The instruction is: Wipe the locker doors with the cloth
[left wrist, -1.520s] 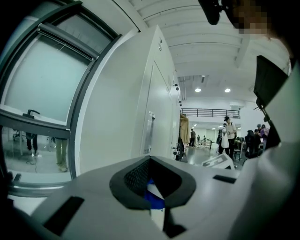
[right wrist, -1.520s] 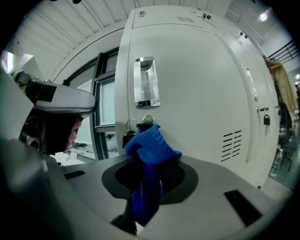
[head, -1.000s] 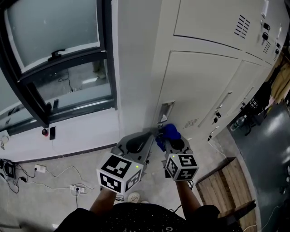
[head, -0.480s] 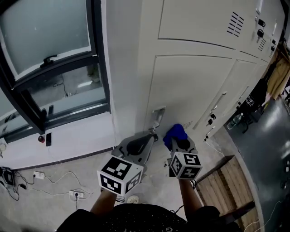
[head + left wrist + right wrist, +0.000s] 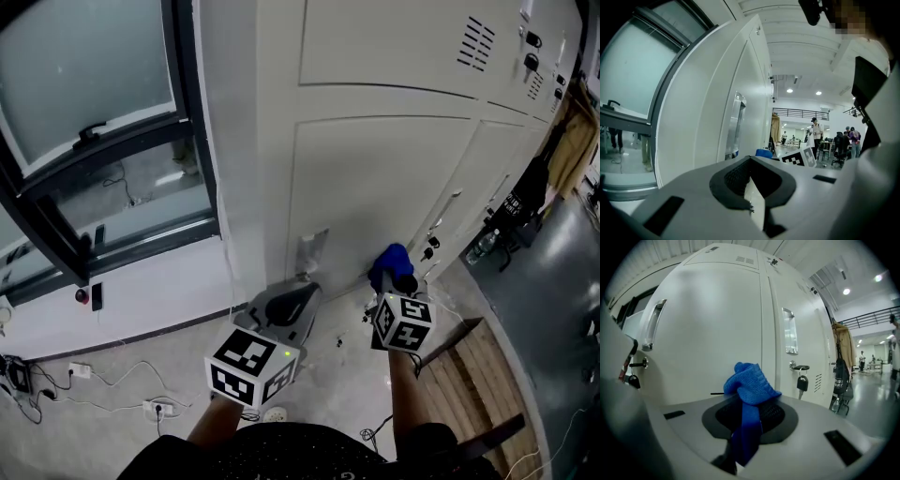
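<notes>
A row of cream locker doors (image 5: 375,187) stands ahead, each with a metal handle and a key in its lock. My right gripper (image 5: 394,272) is shut on a bunched blue cloth (image 5: 389,258) and holds it at the lower part of a door, near a handle (image 5: 448,208). In the right gripper view the blue cloth (image 5: 749,385) sticks up between the jaws in front of the door (image 5: 717,329). My left gripper (image 5: 292,298) hangs low by the first locker's recessed handle (image 5: 311,248), shut with nothing in it. The left gripper view shows that door (image 5: 740,103) edge-on.
A dark-framed window (image 5: 103,141) fills the wall at left. Cables and a power strip (image 5: 155,405) lie on the floor below it. A wooden pallet (image 5: 469,384) sits at the right. A dark bag (image 5: 525,202) and a coat hang further along the lockers.
My right gripper has carried the blue cloth to the right along the lower doors, away from the left gripper. The left gripper has stayed about where it was.
</notes>
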